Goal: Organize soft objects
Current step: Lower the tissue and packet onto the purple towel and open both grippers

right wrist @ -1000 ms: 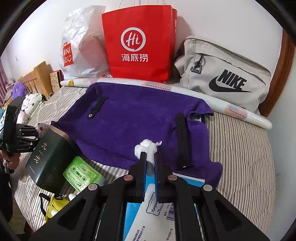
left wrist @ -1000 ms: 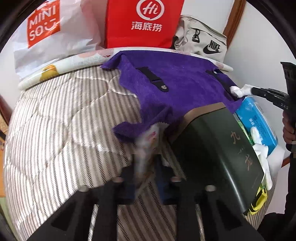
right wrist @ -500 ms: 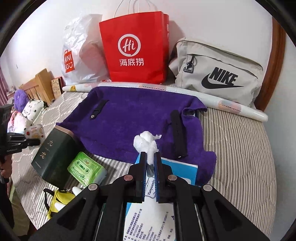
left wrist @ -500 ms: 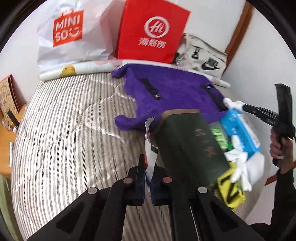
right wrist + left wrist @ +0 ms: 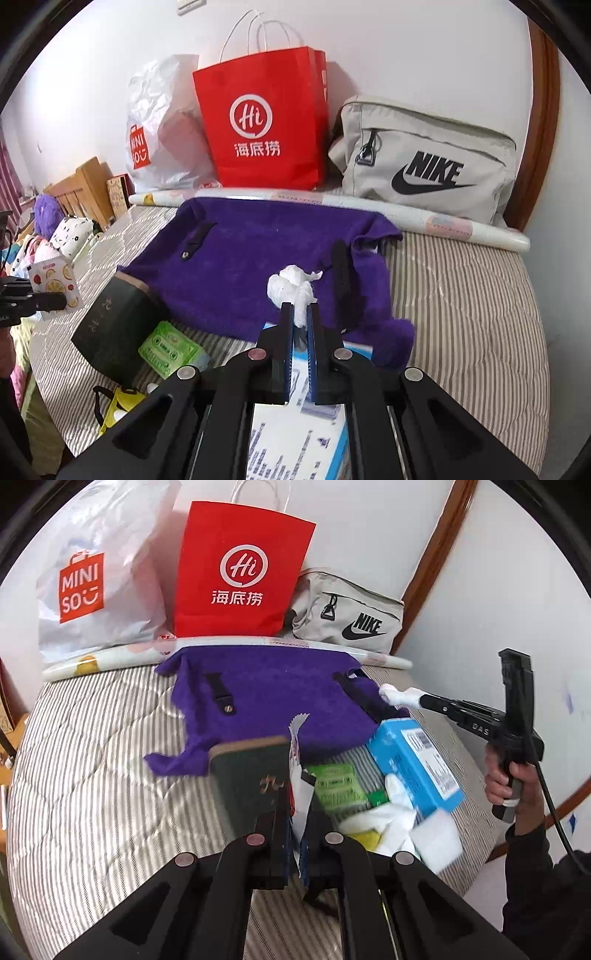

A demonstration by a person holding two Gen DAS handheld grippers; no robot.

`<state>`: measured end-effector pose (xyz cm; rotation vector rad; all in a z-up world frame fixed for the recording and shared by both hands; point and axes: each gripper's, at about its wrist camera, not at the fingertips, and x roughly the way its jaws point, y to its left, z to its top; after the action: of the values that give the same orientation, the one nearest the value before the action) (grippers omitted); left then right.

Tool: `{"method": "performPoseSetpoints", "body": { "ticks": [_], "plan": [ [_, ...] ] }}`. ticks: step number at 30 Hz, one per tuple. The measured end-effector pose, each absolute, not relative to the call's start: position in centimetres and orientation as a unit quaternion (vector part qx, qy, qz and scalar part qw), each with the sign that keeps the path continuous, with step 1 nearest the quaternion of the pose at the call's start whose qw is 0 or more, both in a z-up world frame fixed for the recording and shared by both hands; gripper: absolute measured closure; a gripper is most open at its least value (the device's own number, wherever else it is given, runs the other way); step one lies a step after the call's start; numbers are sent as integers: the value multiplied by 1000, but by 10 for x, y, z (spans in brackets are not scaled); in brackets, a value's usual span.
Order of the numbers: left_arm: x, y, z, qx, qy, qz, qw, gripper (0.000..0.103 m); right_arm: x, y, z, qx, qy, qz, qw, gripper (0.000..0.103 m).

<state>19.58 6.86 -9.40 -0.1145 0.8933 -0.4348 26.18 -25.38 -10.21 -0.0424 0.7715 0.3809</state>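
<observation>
A: Nearest first. We see the left tool (image 5: 297, 823) clamped on a small sachet (image 5: 299, 775) with a zigzag top edge; from the right wrist view it has orange-slice print (image 5: 55, 284) and is held up off the bed.

B: And the right tool (image 5: 300, 325) is clamped on a crumpled white tissue wad (image 5: 291, 288), also lifted clear of the bed.

A: Under it we have the blue tissue pack (image 5: 417, 764) lying on the striped bed (image 5: 92, 775). Beside that, the green packet (image 5: 171, 349), then the dark green box (image 5: 114, 325), with a yellow item (image 5: 118, 406) at the near edge.

B: Further back we mark the purple towel (image 5: 258, 258) spread flat, two black straps (image 5: 341, 273) lying on it.

A: Behind it, a rolled sheet (image 5: 369, 210), then the white Miniso bag (image 5: 92, 590), red paper bag (image 5: 240, 572) and grey Nike bag (image 5: 424, 162) against the wall.
</observation>
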Motion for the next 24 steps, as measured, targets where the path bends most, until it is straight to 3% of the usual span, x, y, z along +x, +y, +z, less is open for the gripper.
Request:
{"method": "performPoseSetpoints", "body": {
  "ticks": [11,24],
  "plan": [
    [272,50,-105,-60,466,-180,865,98,299,-257,-100,-23,366,189,911,96],
    [355,54,-147,-90,549,-173,813,98,344,-238,-137,-37,414,218,883,96]
  ]
}}
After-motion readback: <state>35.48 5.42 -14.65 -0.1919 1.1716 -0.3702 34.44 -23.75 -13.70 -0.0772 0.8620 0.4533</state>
